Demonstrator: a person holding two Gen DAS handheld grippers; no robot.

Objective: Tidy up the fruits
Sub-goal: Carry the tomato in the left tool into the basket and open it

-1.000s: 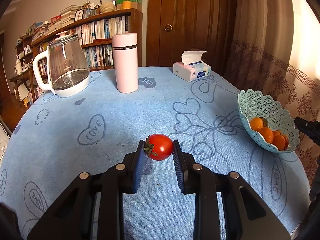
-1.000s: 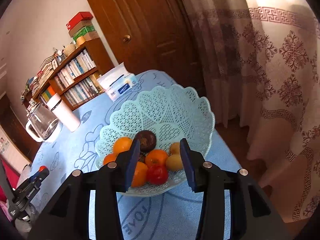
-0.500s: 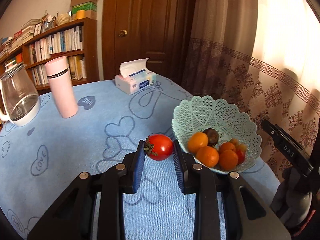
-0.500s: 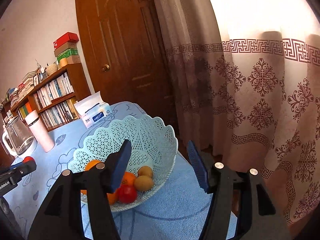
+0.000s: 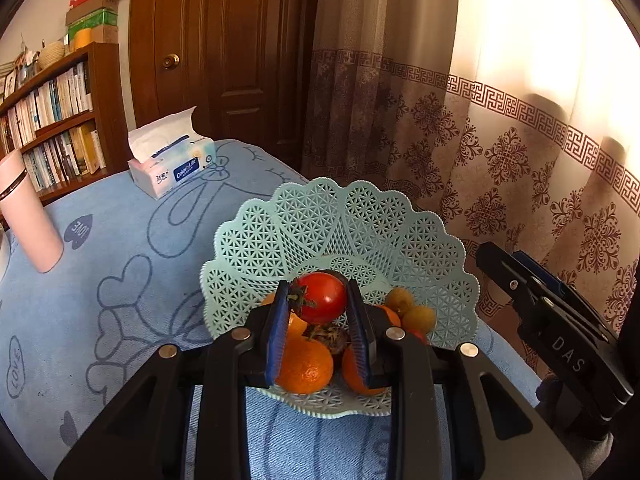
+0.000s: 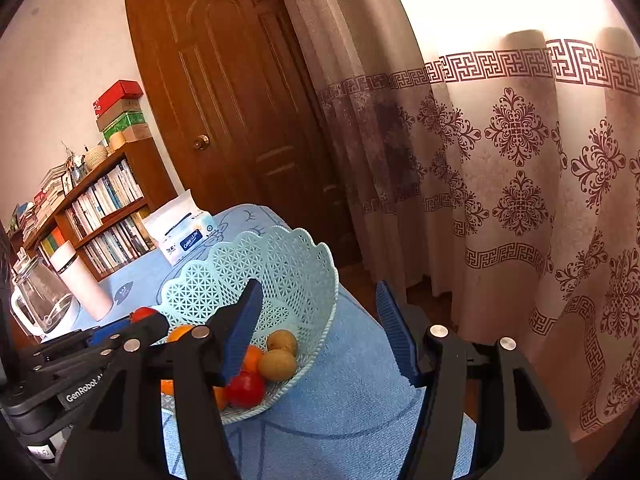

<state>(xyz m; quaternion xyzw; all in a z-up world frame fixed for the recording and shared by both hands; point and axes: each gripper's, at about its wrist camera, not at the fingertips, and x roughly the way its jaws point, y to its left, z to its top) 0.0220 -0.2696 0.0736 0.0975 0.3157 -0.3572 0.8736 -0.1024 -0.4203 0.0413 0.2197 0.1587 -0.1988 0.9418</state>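
A tissue pack [image 5: 173, 162] lies at 10 o'clock of the basket [image 5: 280, 236], and a pink tumbler [image 5: 26, 216] stands well apart at 9 o'clock; a glass kettle [image 6: 40, 300] shows beside that tumbler in the right wrist view. A bookshelf [image 5: 60, 120], a brown door [image 5: 224, 48] and a patterned curtain [image 5: 500, 152] back the scene. The desk [image 5: 120, 260] carries a blue cloth printed with hearts. The basket is pale green openwork plastic with a scalloped rim, and sits near the desk's edge by the curtain. Inside lie oranges [image 5: 306, 364] with pebbled skin, two dull tan round fruits [image 6: 278, 364], a dark fruit partly hidden, and a glossy red one [image 6: 246, 388]. The left hand-held gripper [image 5: 320, 316] is clamped on a smooth red tomato [image 5: 322, 298] with a dried green calyx, held above the basket's contents; its ribbed blue pads press both sides. The right hand-held gripper [image 6: 320, 332] stands at 3 o'clock of the basket, jaws spread wide with nothing between them, pointed past the rim toward the curtain.
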